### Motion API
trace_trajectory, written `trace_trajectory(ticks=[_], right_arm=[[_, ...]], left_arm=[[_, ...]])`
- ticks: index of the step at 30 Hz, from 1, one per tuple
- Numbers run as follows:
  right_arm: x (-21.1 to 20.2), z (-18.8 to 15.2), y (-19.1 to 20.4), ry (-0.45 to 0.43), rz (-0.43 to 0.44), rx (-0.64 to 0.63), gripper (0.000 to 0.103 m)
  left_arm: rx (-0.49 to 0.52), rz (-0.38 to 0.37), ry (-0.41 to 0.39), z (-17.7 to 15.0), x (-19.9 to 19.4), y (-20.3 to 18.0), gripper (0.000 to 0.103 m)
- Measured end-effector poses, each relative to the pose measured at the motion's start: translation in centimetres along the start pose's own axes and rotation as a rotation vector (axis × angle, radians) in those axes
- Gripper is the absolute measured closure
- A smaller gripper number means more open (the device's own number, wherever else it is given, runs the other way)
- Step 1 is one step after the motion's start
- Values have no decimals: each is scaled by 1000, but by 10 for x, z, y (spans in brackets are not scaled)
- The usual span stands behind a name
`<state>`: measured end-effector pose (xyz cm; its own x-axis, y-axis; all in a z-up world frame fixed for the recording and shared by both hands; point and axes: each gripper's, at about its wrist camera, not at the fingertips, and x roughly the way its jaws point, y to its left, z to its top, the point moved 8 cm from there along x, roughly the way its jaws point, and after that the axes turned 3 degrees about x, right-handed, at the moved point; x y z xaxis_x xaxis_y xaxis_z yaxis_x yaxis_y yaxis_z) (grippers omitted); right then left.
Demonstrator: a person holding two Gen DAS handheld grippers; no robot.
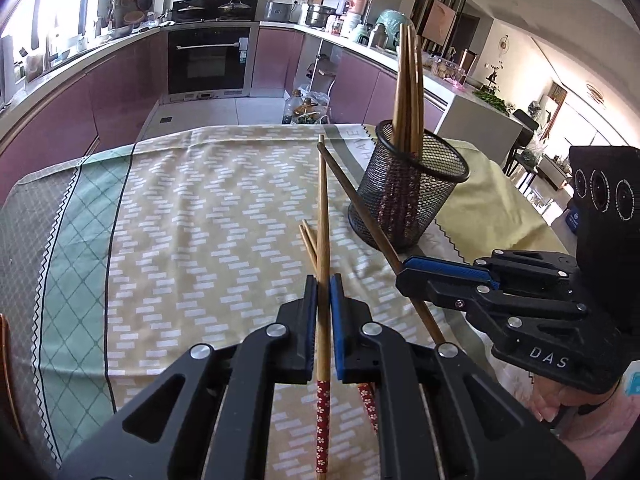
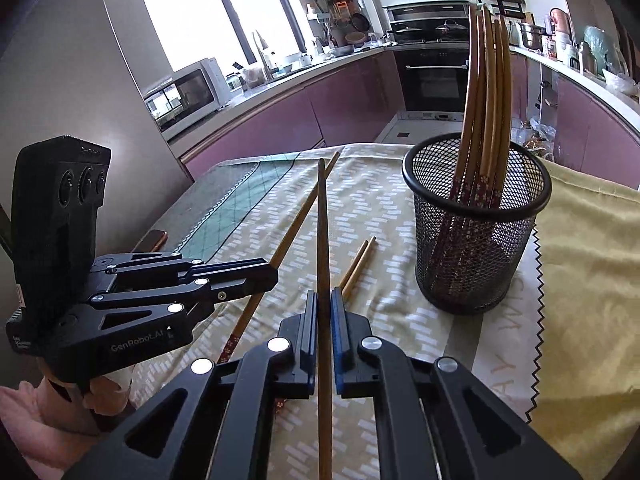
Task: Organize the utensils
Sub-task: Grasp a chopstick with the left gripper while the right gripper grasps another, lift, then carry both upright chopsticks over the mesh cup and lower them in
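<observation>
Left claw: the left claw [image 1: 323, 280] is pinching one chopstick [image 1: 322, 216] between its blue pads, with the red flowered end trailing back under the claw and the plain tip pointing to 12 o'clock.
Right claw: the right claw [image 2: 325, 294] is pinching a second chopstick [image 2: 323, 220] in the same way, tip forward; from the left wrist view this stick crosses toward 11 o'clock.
Holder: a black mesh cup [image 2: 476, 240] stands upright on the cloth-covered table [image 1: 180, 220], at about 2 o'clock from each claw, with a bundle of chopsticks [image 2: 486, 92] already leaning in it, red ends down.
Left over: a loose pair [image 2: 358, 262] lies flat on the cloth between the claws and the cup.
Step in hand: judged from this, both sticks are gripped and due to be carried to the cup.
Doing it well: the sticks in the cup stand red end down, so each held stick probably needs swinging upright with its red end lowest before it goes in.
Watch: the two held sticks nearly cross, so feeding them in one at a time avoids a tangle; aim for the open side of the rim, away from the leaning bundle, and let go only once the end is well inside.
</observation>
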<state>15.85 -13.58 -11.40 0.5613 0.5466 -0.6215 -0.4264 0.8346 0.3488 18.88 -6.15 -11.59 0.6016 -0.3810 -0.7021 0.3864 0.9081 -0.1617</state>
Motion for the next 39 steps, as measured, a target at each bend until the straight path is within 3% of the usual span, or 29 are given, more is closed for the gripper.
trace_trajectory(ticks=[18, 39], right_arm=[[-58, 27, -5, -164, 23, -15, 97], [-109, 86, -21, -313, -1, -60, 97]], left_arm=[[64, -64, -134, 33, -64, -32, 96], [90, -98, -267, 106, -93, -60, 96]])
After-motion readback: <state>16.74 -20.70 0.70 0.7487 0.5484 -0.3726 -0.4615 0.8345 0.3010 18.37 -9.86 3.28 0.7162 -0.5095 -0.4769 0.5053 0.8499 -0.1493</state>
